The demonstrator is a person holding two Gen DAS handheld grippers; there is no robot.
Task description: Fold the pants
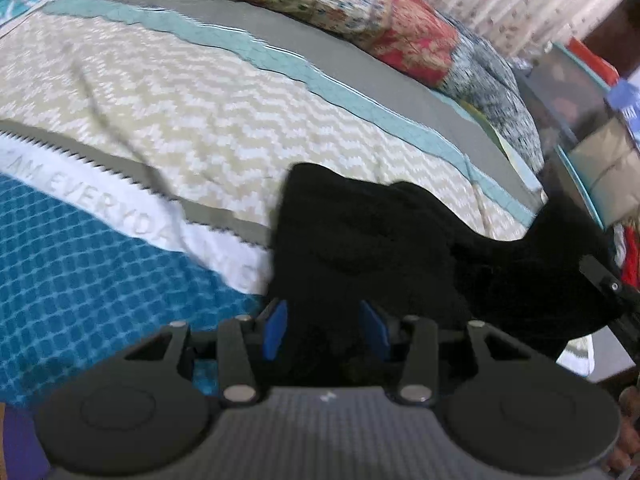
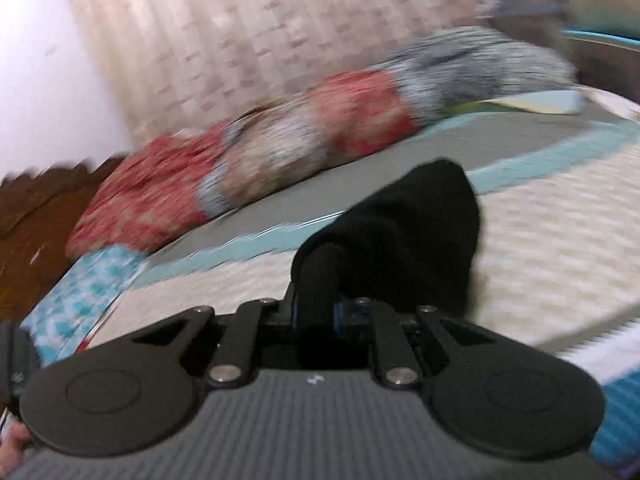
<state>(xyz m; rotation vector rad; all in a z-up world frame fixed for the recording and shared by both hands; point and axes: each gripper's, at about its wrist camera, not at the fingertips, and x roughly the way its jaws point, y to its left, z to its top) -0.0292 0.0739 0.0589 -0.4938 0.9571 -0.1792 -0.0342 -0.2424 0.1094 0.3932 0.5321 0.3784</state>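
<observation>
Left gripper (image 1: 326, 330): clamped on the black pants (image 1: 400, 248).
Right gripper (image 2: 320, 280): pinching a lifted pants fold.
Surface: patterned bedspread (image 1: 200, 120).

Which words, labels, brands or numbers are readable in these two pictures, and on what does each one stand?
"AM EVERYDA": pale raised letters on the white band of the bedspread, left wrist view; the letters before and after are cut off or hidden by the black pants.
Small white mark on each gripper's grey body: too small to read.
Right wrist view: blurred, no readable text.
</observation>
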